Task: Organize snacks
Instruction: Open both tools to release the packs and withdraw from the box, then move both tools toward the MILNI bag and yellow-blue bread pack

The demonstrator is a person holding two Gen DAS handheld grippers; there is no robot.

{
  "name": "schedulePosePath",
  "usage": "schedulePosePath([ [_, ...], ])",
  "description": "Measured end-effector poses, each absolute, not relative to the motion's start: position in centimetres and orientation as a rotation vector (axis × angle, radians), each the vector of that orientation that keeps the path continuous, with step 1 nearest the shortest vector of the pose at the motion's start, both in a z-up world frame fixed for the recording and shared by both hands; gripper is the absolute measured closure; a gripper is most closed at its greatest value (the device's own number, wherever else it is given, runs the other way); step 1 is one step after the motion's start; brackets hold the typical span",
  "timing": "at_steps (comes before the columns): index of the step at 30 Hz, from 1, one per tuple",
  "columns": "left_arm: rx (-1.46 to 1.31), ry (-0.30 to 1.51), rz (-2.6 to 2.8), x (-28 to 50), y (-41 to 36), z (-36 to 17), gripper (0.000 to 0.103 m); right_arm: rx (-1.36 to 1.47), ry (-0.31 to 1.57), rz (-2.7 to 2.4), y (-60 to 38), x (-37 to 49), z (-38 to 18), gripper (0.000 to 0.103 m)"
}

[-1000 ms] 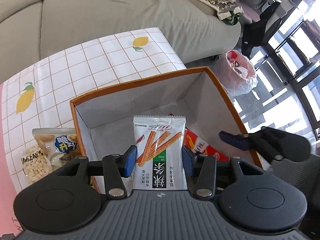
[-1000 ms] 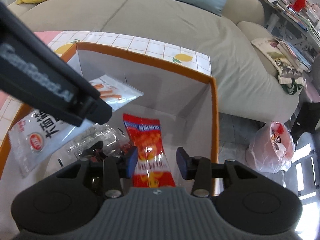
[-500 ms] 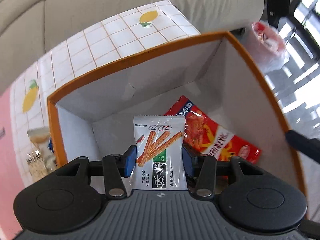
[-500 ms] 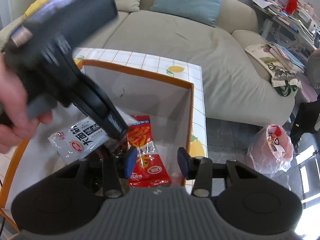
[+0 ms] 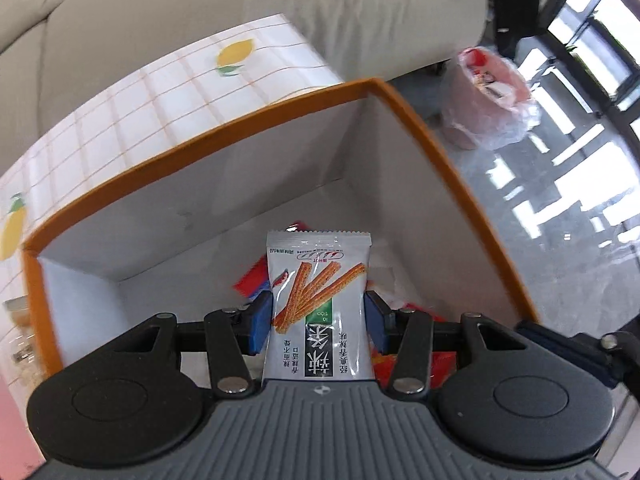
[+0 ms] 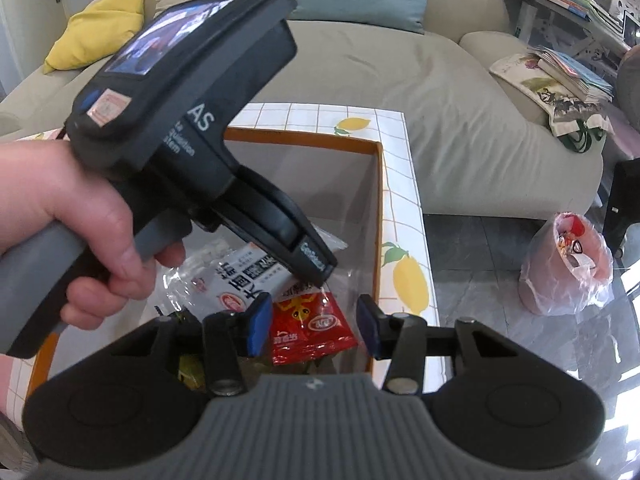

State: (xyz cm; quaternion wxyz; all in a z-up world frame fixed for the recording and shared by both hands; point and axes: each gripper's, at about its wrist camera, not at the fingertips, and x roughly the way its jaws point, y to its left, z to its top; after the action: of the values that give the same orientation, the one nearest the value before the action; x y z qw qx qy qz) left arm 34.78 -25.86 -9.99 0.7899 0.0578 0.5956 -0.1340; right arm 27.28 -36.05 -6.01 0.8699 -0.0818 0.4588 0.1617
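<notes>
My left gripper (image 5: 318, 322) is shut on a white snack packet (image 5: 318, 308) printed with orange sticks, and holds it inside the orange-rimmed white box (image 5: 224, 142). A red snack packet (image 5: 252, 278) lies on the box floor behind it. In the right wrist view the left gripper body (image 6: 192, 128) reaches down into the box (image 6: 378, 208), over the white packet (image 6: 240, 284). My right gripper (image 6: 314, 326) is open and empty above the near end of the box, over the red packet (image 6: 310, 326).
The box stands on a tiled table with lemon prints (image 5: 168, 88). More snack bags (image 5: 16, 332) lie left of the box. A grey sofa (image 6: 380, 92) is behind. A pink-bagged bin (image 6: 566, 264) stands on the floor at right.
My left gripper has gone down deeper into the box with the white packet. My right gripper has drawn back and up, away from the red packet, which stays in the box.
</notes>
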Motion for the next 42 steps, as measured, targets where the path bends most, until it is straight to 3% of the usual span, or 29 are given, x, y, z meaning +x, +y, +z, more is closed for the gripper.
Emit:
schedulePosePath([
  [9, 0.133, 1.279, -0.243, 34.3, -23.7, -9.0, 0.037, -0.166, 0.965, 0.339, -35.8, 27.5, -6.5, 0.056],
  [20, 0.150, 1.226, -0.288, 30.6, -21.1, -3.8, 0.037, -0.216, 0.991, 0.327, -34.0, 26.3, -5.4, 0.049],
  [32, 0.150, 1.001, -0.319, 21.8, -13.9, 4.3, 0.037, -0.222, 0.997, 0.265, -29.7, 23.2, -1.7, 0.038],
  [42, 0.022, 0.832, -0.207, 13.8, -4.3, 6.7, 0.037, -0.036, 0.882, 0.290, -24.2, 17.8, 2.1, 0.033],
])
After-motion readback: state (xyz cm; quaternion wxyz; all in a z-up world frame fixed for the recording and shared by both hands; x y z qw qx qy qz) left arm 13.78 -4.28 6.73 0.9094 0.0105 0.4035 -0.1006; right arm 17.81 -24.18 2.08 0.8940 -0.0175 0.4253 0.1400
